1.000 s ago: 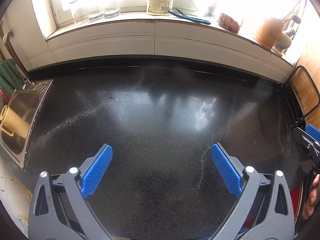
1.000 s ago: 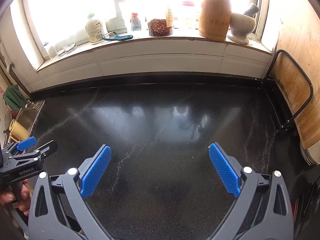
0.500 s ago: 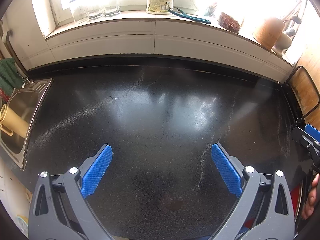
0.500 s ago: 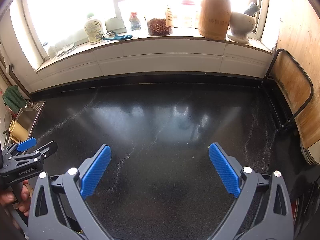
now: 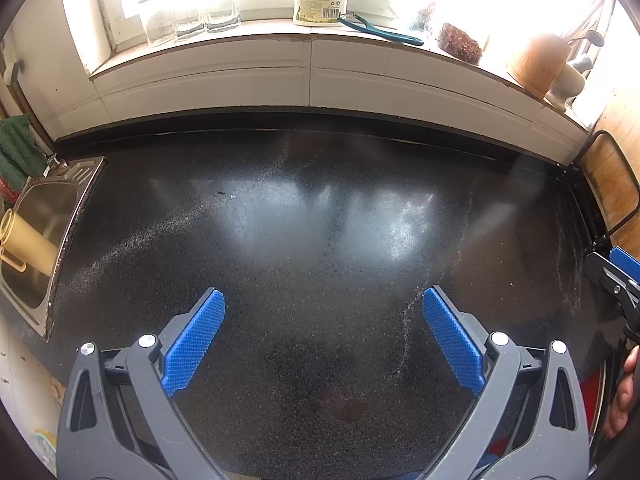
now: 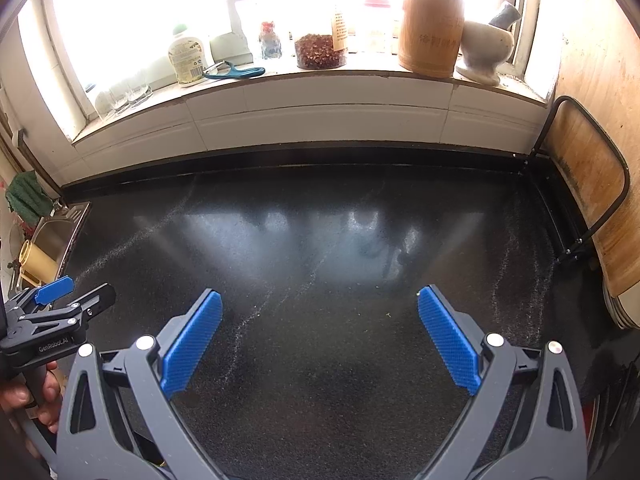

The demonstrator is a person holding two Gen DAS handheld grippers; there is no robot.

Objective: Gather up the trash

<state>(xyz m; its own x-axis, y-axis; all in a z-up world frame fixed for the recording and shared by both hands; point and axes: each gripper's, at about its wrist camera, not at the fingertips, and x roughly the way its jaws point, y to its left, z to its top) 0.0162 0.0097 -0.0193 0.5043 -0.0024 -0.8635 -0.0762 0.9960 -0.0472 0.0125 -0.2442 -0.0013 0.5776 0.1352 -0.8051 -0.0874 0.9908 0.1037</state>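
No trash can be made out on the black countertop (image 5: 320, 240). At the left edge of the frame a steel sink (image 5: 36, 240) with a yellow cup (image 5: 24, 240) could be struck by a blind sweep. The left gripper (image 5: 322, 340) and right gripper (image 6: 320, 336) are held spread and empty, so the sill's drinking glasses (image 5: 192, 24), upper left, or the jar of dried chillies (image 6: 320, 50), upper centre, might be mistaken for rubbish.
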